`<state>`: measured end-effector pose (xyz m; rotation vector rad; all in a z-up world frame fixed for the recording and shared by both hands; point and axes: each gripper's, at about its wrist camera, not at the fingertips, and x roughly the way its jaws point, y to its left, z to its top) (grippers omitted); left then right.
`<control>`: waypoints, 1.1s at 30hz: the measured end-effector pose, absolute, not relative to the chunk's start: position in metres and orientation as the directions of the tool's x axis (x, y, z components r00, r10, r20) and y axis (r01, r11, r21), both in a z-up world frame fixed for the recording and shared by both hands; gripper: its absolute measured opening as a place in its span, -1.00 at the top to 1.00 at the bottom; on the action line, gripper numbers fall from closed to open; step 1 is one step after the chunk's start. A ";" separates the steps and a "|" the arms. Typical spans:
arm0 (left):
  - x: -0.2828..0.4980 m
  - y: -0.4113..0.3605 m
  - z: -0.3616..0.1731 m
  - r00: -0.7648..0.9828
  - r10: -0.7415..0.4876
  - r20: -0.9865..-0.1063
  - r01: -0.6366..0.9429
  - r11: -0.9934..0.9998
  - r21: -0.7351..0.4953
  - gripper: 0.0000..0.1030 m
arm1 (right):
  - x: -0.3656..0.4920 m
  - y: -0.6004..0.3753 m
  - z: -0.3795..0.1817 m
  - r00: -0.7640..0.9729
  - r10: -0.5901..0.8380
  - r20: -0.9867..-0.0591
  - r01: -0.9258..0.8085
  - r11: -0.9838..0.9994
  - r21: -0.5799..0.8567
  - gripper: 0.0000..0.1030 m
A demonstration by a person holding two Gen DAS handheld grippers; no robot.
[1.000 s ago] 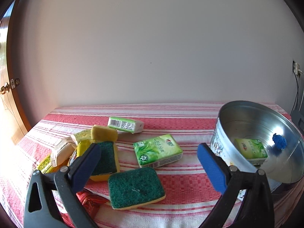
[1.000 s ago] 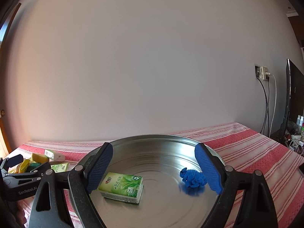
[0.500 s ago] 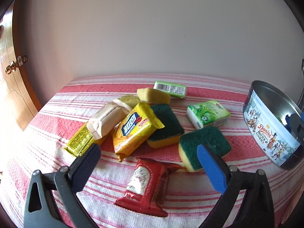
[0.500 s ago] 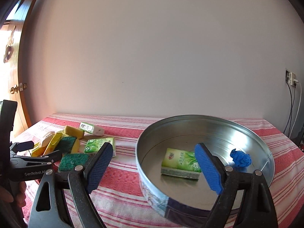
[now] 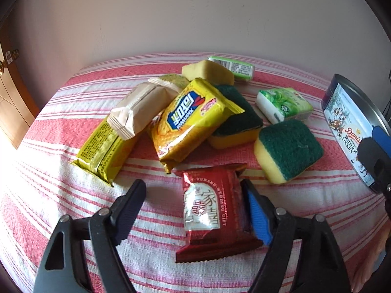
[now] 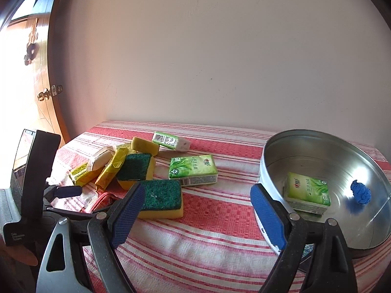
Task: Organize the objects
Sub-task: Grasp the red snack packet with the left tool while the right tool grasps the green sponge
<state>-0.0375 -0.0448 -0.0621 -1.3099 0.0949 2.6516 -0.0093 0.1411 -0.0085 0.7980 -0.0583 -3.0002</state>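
Our left gripper (image 5: 195, 195) is spread wide around the red snack packet (image 5: 212, 217), which lies flat on the striped desk (image 5: 48, 195); the right finger touches its edge, the left one stands apart. Just beyond it lie a yellow biscuit packet (image 5: 193, 119), two green-topped sponges (image 5: 288, 149), and a green tissue pack (image 5: 283, 103). Our right gripper (image 6: 195, 210) hangs open and empty near the cookie tin (image 6: 276, 153), which sits at the right of the desk and holds another tissue pack (image 6: 308, 193) and a small blue object (image 6: 360, 191).
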 end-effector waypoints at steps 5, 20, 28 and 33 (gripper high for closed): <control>-0.037 -0.052 -0.059 -0.611 0.138 -0.779 -0.176 -0.984 -0.036 0.19 | -0.026 0.129 -0.015 -0.826 -0.082 -0.558 0.056 -0.996 0.063 -0.74; -0.021 -0.084 -0.043 -0.711 0.100 -0.696 -0.039 -0.994 -0.103 0.25 | -0.089 0.090 -0.052 -0.632 -0.096 -0.769 0.087 -0.995 0.053 -0.74; -0.014 -0.084 -0.041 -0.730 0.046 -0.682 -0.013 -0.998 -0.054 0.25 | -0.079 0.096 -0.046 -0.652 -0.160 -0.742 0.122 -0.987 0.105 -0.38; -0.012 -0.086 -0.037 -0.752 0.026 -0.658 0.017 -0.998 -0.058 0.25 | -0.051 0.095 -0.023 -0.762 -0.104 -0.639 0.123 -0.992 0.015 -0.38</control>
